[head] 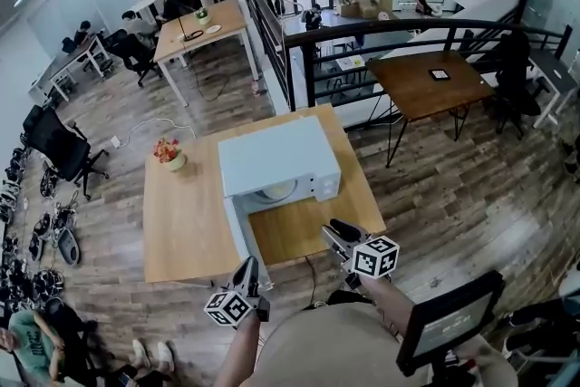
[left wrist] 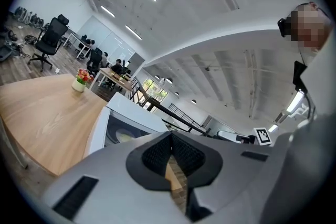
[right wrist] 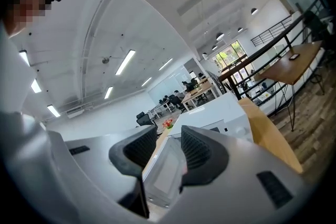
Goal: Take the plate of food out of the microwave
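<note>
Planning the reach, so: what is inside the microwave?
A pale plate sits inside the open microwave. The microwave's top covers the plate's rear, and food on it cannot be made out.

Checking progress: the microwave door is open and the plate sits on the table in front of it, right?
Not quite: the door is open, but the plate sits inside the microwave, not on the table, as the head view shows.

head cam: on my head, looks steeply down on the table [head: 181, 222] and microwave [head: 276, 154], both near | left gripper [head: 246, 269] cam: low at the table edge, faces the microwave's open front from its left | right gripper [head: 333, 229] cam: low, faces it from the right | all three share: microwave, table, flower pot [head: 169, 154]
</note>
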`<state>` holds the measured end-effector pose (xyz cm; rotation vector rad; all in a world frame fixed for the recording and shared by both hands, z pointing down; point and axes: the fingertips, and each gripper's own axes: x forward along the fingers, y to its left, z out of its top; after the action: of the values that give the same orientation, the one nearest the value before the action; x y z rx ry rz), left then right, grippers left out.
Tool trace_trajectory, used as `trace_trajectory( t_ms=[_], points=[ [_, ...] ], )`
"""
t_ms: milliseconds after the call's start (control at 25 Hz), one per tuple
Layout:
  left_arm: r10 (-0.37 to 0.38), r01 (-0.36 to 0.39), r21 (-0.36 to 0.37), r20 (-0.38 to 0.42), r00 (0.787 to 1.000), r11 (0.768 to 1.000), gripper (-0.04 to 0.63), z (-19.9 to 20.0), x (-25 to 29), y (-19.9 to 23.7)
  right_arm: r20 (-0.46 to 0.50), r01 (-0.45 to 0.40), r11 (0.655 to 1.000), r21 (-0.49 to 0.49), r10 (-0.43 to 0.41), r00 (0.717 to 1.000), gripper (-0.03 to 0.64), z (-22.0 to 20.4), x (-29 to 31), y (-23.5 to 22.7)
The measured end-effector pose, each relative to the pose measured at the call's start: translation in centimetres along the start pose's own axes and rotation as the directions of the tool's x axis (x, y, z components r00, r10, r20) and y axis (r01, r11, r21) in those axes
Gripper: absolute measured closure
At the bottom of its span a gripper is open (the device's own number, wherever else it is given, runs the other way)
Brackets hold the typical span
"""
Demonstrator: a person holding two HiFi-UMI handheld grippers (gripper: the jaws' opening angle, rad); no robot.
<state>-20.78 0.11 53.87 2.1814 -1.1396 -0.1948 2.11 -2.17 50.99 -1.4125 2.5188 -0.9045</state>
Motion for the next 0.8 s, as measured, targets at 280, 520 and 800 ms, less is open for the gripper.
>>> trace_trajectory(
  t_ms=[280,520,800],
  points=[
    [0.036,-0.036,-0.036,-0.001,0.999,0.999,0.591,-2.1,4.5,-3.5,-0.063,-0.036,0.999,-0.022,0.034,0.997,0.48,2.9,0.2,-4.9],
    [0.092,-0.091,-0.032,0.027,0.995,0.995,0.591,-2.7,6.5,-5.3,-0.101,-0.06,0.998,0.009,0.061,0.993,0.48,3.2,-0.7,-8.5],
    [0.166,-0.161,-0.061,0.074,0.983,0.985,0.591,-4.7,8.5,-6.5,-0.089,-0.082,0.996,-0.035,0.078,0.993,0.48,5.5,-2.4,-11.8]
  ],
)
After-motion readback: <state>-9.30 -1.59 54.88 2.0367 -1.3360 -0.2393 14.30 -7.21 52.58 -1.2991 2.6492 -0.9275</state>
